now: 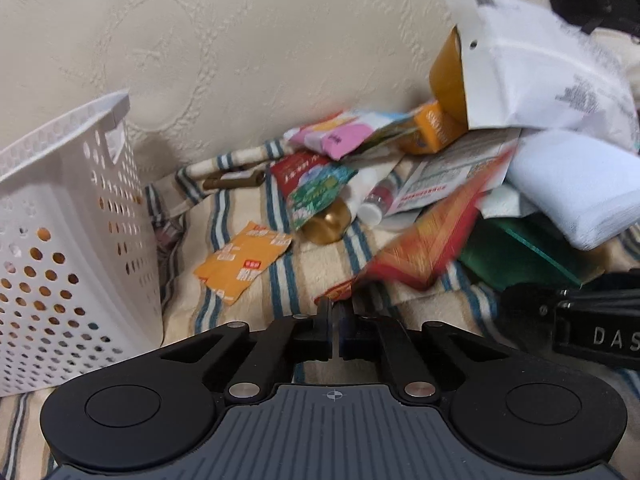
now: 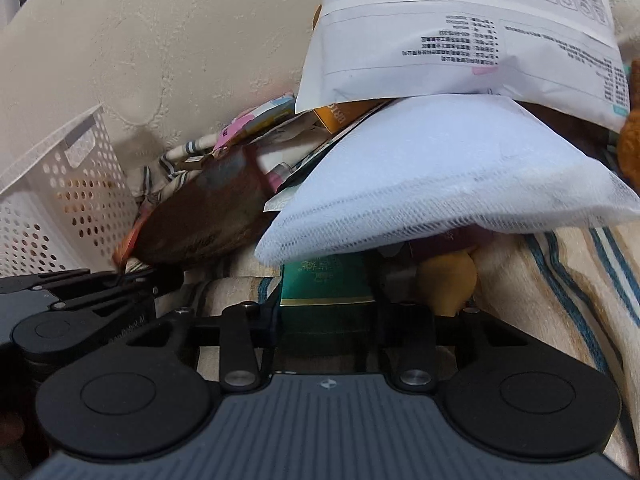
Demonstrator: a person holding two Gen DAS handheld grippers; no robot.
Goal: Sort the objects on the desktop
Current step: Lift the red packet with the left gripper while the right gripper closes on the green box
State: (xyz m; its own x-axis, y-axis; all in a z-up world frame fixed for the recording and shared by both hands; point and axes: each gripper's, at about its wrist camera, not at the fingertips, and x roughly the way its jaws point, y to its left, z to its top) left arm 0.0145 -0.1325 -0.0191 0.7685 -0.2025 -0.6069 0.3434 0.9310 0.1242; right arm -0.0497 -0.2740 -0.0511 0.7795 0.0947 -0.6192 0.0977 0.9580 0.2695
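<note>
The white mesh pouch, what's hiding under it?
Under the white mesh pouch a green box pokes out, between the right gripper fingers. Something yellow-brown sits beside it. The rest is covered.

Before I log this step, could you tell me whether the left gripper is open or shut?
Shut: the left gripper has its jaws together, pinching the corner of the red snack packet.

The right gripper [image 2: 326,312] has its fingers [image 2: 269,320] pressed on a green box [image 2: 326,284], which lies on striped cloth [image 2: 560,280] under a white mesh pouch [image 2: 440,176]. A white perforated basket [image 2: 60,200] stands far left.
</note>
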